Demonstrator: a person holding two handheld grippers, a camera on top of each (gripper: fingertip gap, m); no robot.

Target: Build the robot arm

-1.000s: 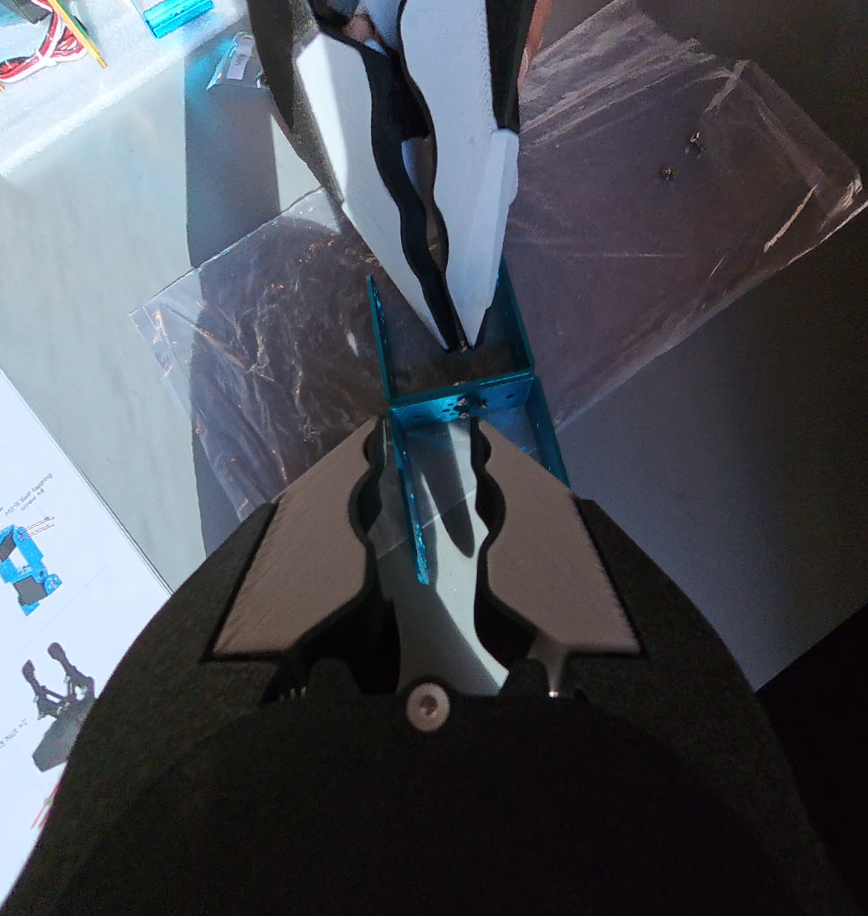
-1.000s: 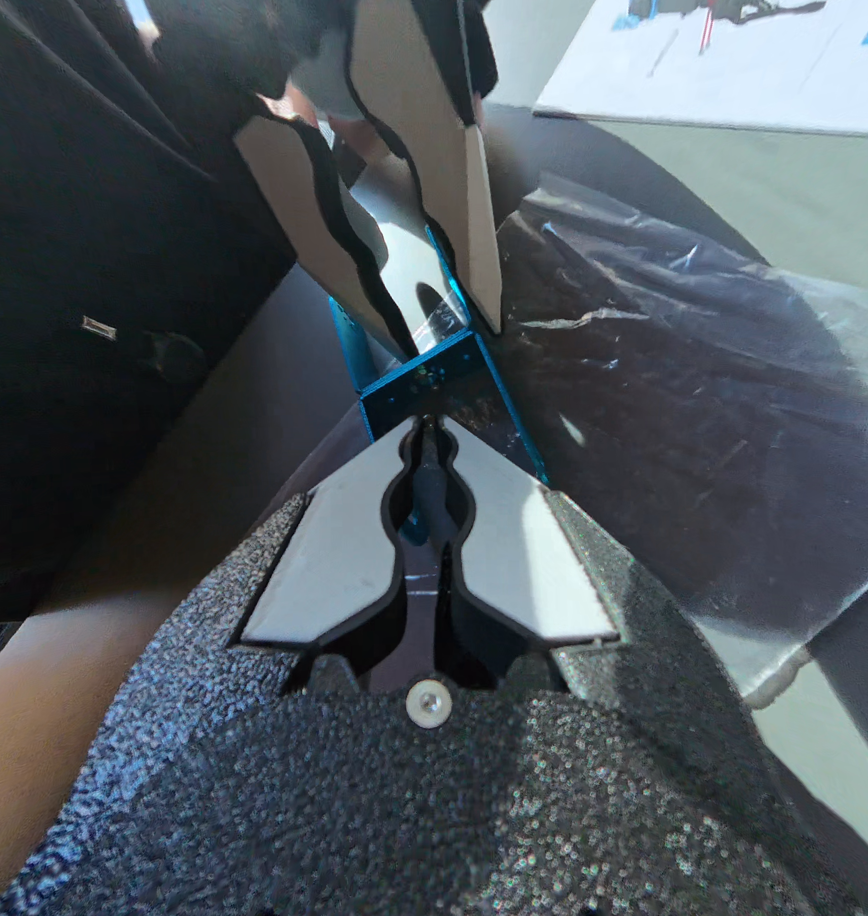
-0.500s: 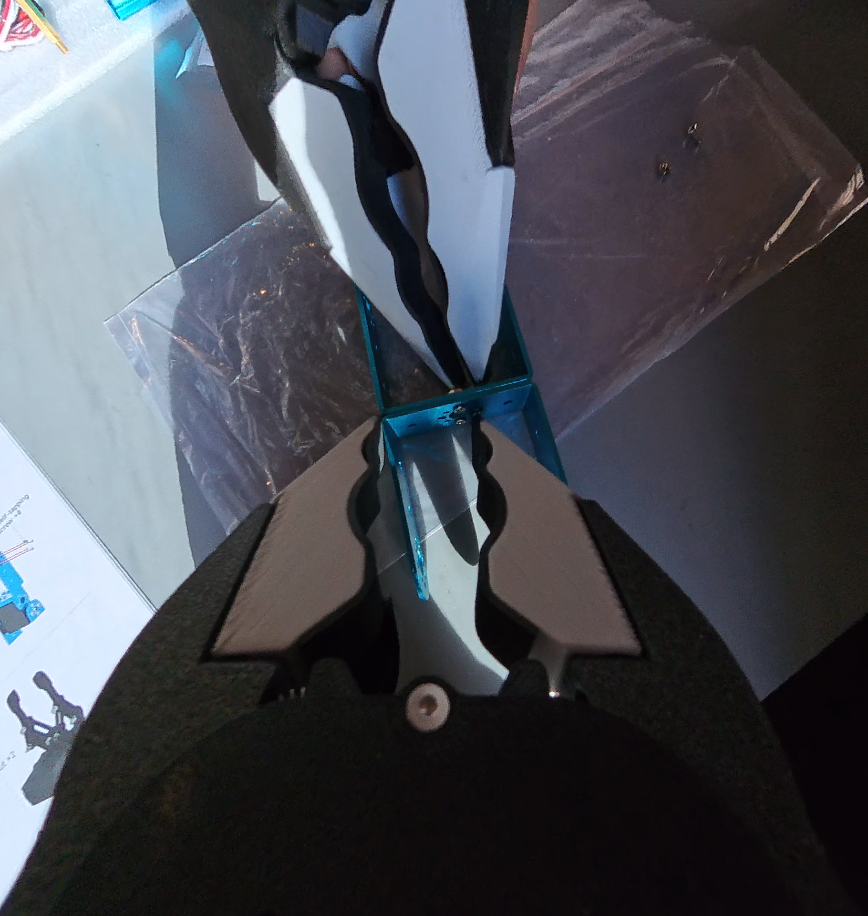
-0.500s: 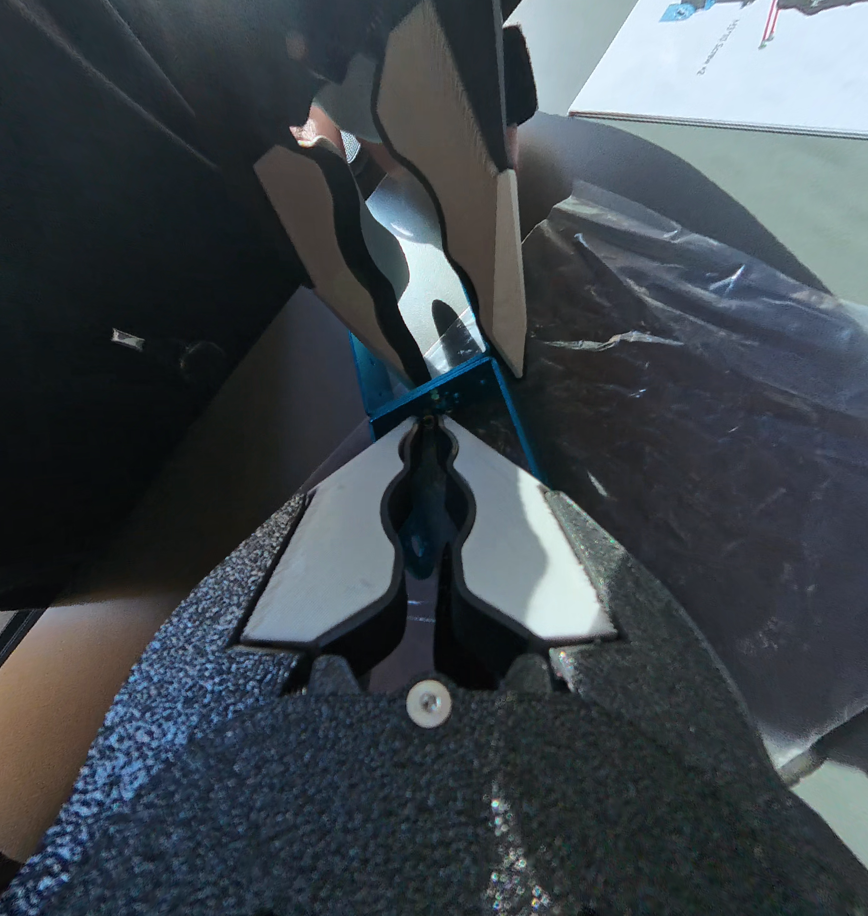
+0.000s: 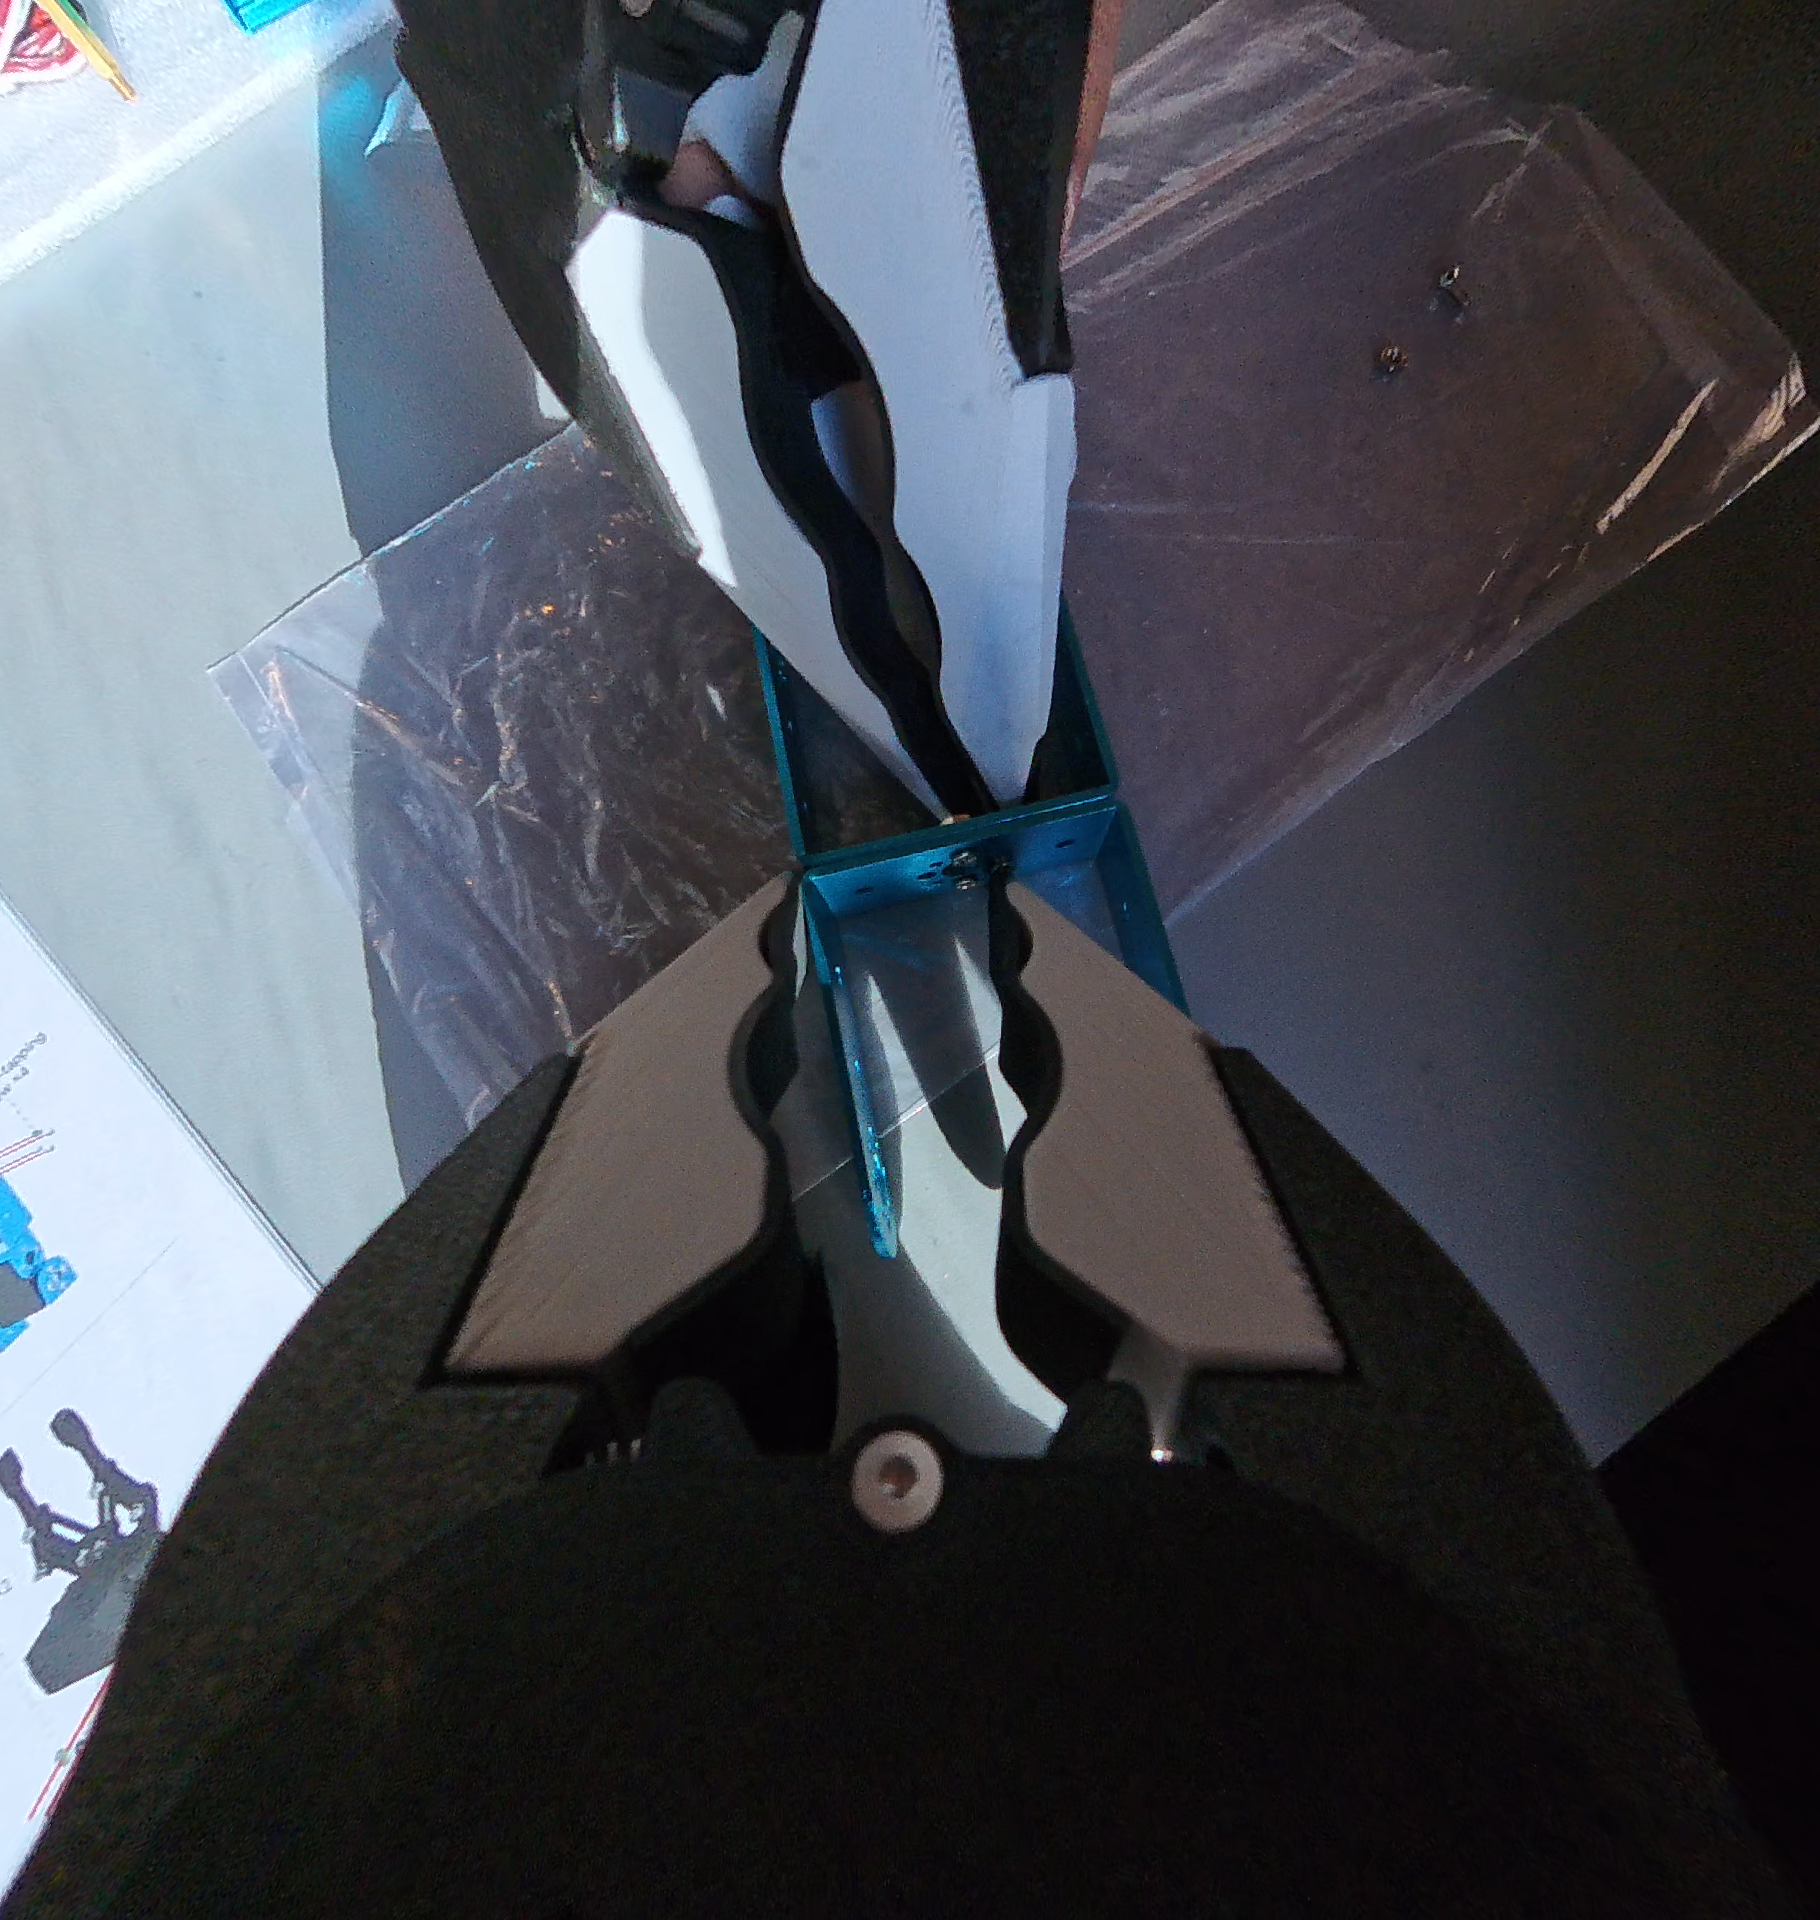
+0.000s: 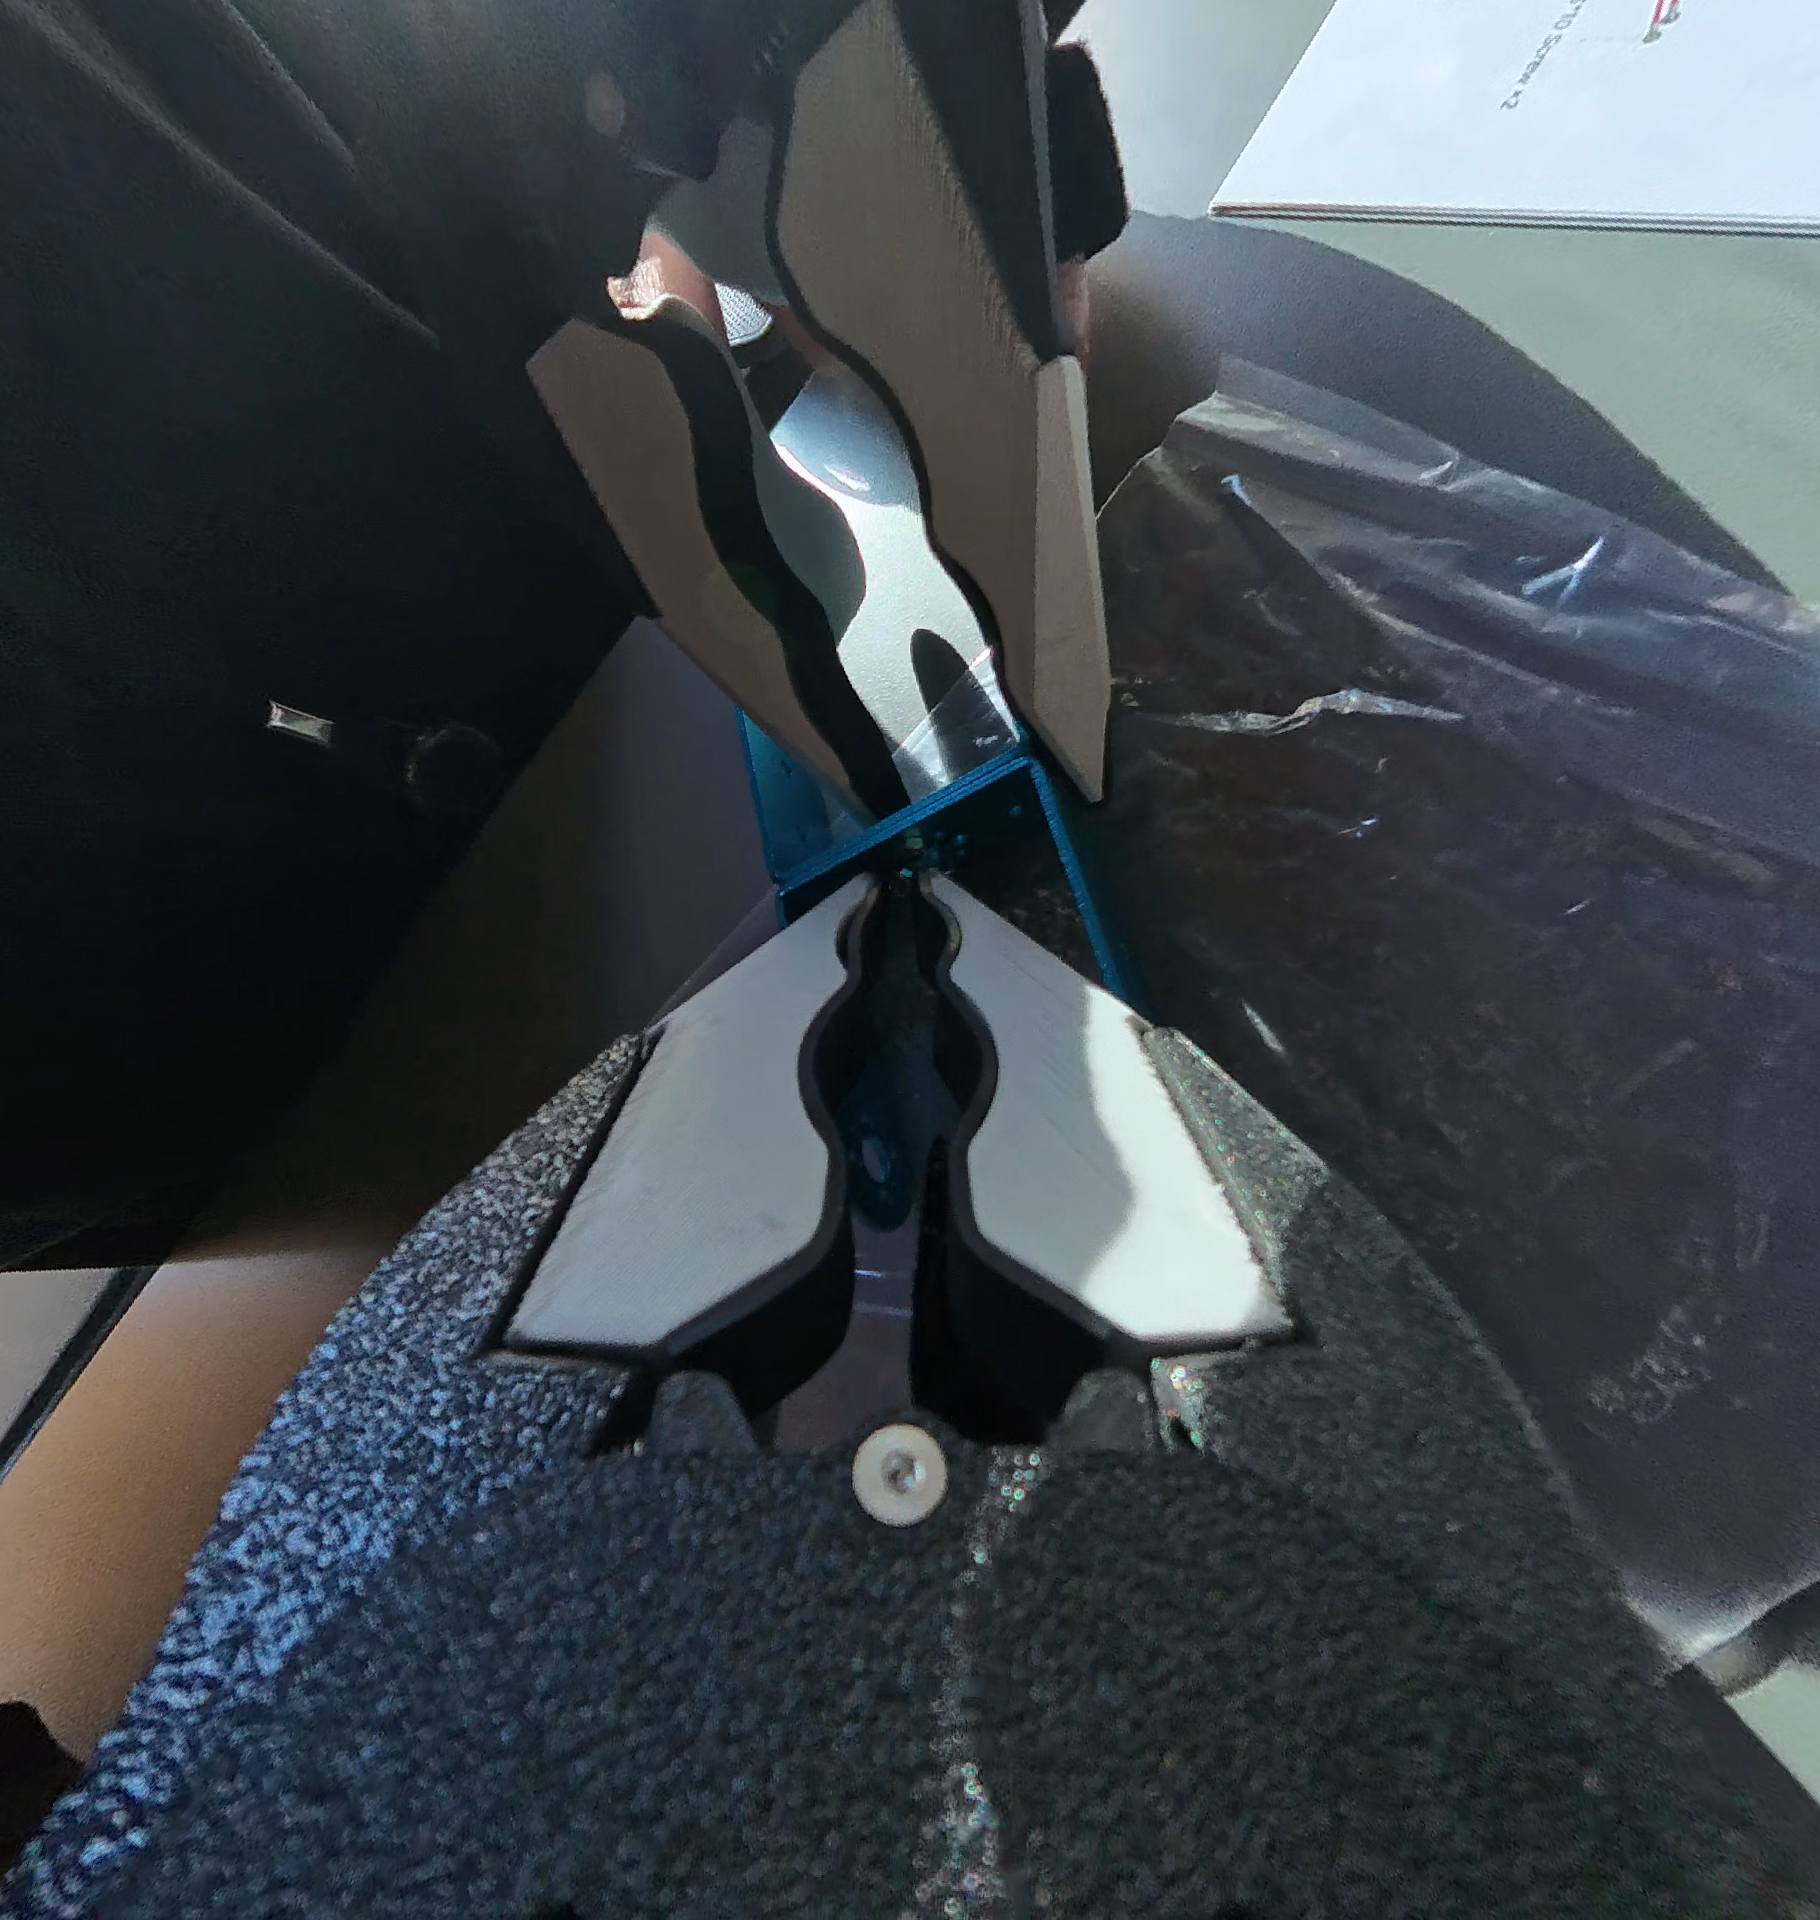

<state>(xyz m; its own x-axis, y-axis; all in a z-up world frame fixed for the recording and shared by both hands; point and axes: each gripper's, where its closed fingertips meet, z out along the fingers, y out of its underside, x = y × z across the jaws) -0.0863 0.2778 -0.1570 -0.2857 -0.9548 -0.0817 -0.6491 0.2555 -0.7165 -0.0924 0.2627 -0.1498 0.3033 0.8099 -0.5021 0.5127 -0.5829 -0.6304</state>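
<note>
Bracket [image 5: 885,862], blue metal: two U-shaped pieces set back to back, so that a cross wall stands in the middle with side walls running off both ways. It sits on a clear bag [image 5: 532,748] on the table [image 5: 106,520], between the two grippers. Its long axis runs near to far, straight from one gripper to the other.

The left gripper [image 5: 890,899] is at the near end, fingers spread. The near left side wall passes between them, and their tips are close to the cross wall. I cannot tell whether either finger touches the metal.

The right gripper [image 6: 901,883] comes in from the far end, inside the far U. Its fingers are pressed nearly together, tips right at the cross wall by the two small screws [image 5: 968,868]. Whether they pinch something tiny there is too small to tell. Both grippers are about equally close to the wall, on opposite faces.

A second bag [image 5: 1353,520] lies far right, and a printed sheet [image 5: 12,1247] near left.
</note>
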